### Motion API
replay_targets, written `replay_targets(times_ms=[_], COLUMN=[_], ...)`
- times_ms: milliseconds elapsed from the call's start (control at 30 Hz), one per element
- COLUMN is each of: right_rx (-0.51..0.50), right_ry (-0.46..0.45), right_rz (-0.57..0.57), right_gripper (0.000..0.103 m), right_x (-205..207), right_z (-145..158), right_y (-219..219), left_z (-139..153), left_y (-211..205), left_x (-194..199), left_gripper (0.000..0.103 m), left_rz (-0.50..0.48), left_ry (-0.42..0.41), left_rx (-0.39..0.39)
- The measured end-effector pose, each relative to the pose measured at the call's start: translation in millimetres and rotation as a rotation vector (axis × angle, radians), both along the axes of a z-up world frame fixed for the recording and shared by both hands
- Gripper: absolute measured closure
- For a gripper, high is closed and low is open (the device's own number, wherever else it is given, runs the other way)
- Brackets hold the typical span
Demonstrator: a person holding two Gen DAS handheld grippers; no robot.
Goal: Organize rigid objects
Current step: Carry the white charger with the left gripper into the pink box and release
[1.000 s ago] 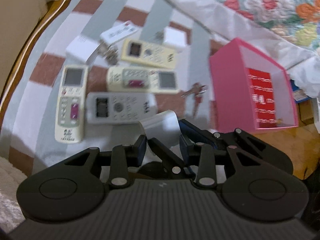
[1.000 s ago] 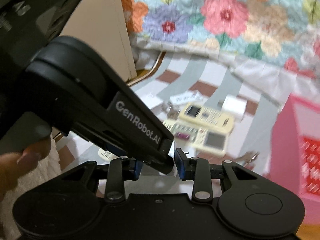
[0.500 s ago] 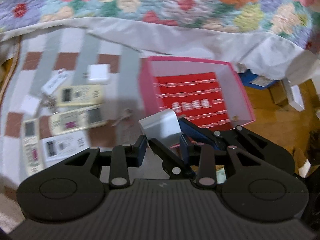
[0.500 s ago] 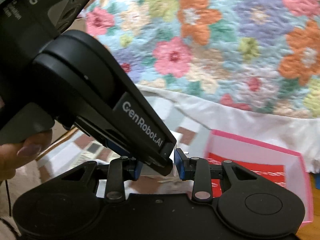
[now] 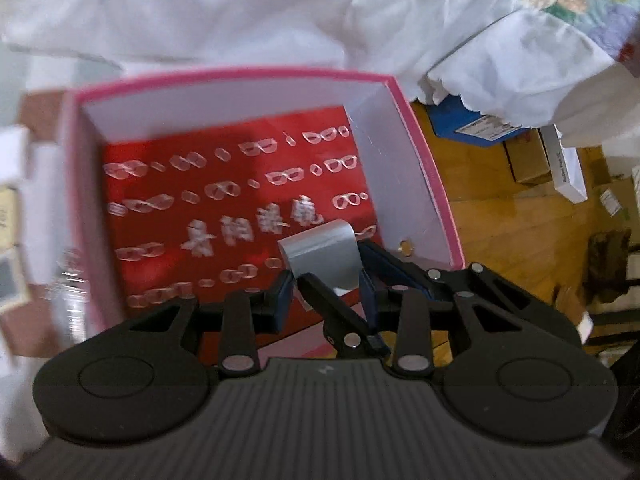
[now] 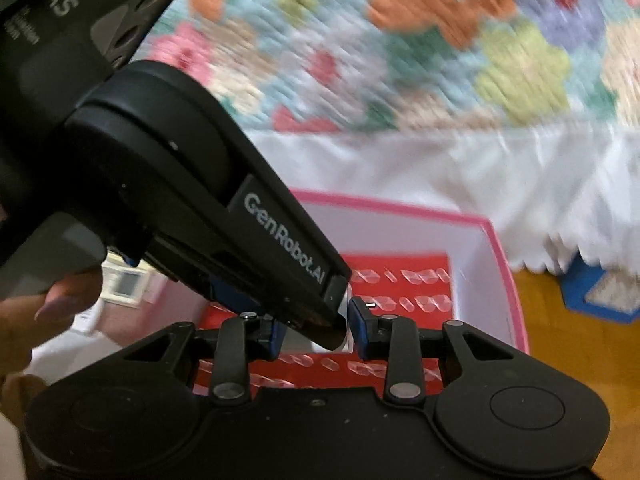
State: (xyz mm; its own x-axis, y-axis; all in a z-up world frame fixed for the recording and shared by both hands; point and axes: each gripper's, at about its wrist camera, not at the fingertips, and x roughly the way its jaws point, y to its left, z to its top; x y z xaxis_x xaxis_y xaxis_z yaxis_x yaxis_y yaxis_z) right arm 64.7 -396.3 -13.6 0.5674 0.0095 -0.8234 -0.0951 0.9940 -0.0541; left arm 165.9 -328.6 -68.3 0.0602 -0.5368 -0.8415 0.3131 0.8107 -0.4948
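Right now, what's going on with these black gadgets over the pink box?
A person is tidying up with hand-held tongs. The left tongs and the right tongs both grip one small silvery-grey object from opposite sides, hanging over the open pink box. The box has a red printed sheet on its bottom. The object has not been let go; remote controls lie off to the side.

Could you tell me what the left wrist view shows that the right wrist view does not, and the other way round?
Only the left wrist view shows the wooden floor with cardboard boxes on it, and the grey object's broad face held in the left gripper. Only the right wrist view shows the left gripper's black body from outside, a person's fingers on its handle, and the flowered quilt filling the background. Both show the pink box with its red printed lining, and the right gripper.
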Motion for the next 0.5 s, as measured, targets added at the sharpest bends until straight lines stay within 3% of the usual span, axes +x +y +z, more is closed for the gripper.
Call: replay_targets(times_ms=[200, 267, 333, 400, 500], right_rx=[0.008, 0.013, 0.005, 0.003, 0.113], right_ry=[0.053, 0.072, 0.09, 0.079, 0.058], right_rz=[-0.066, -0.079, -0.1, -0.119, -0.164], right_gripper=[0.065, 0.065, 0.055, 0.052, 0.052], right_x=[6.2, 4.7, 8.1, 7.0, 0.6], right_z=[-22.4, -29.4, -36.5, -37.6, -25.6], right_y=[-26.1, -32.7, -39.2, -49.0, -61.4], left_z=[-25.9, -29.8, -27.1, -18.7, 0.6], left_y=[-30.8, -33.3, -30.7, -25.2, -5.1], left_x=[2.5, 1.4, -2.3, -5.8, -4.8], left_gripper=[0.068, 0.062, 0.054, 0.045, 0.045], left_rz=[-0.014, -0.008, 0.001, -0.023, -0.045], left_ry=[-0.006, -0.03, -0.088, -0.154, -0.193], left_rx=[-0.001, 0.0, 0.028, 0.054, 0.061])
